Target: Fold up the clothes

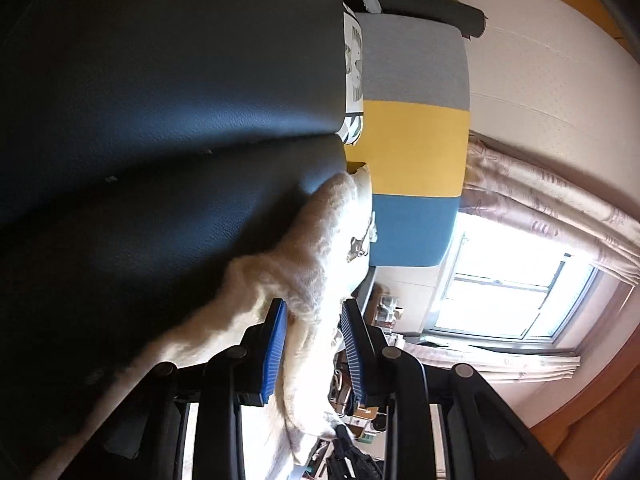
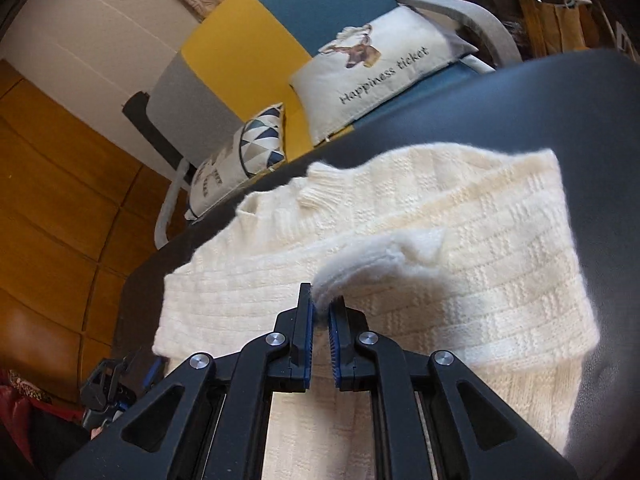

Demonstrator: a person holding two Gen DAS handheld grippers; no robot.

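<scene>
Two grippers on one cream cable-knit sweater (image 2: 420, 240) lying across black leather surface (image 2: 560, 120), neck toward striped sofa (image 2: 248, 52); right gripper (image 2: 320, 312) pinched tight on a raised fold, left gripper (image 1: 314, 344) part-open around thick bunched knit.

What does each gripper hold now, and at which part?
The right gripper pinches an edge fold of the cream knit sweater. The left gripper holds a thick bunch of the same sweater; which part cannot be told.
</scene>
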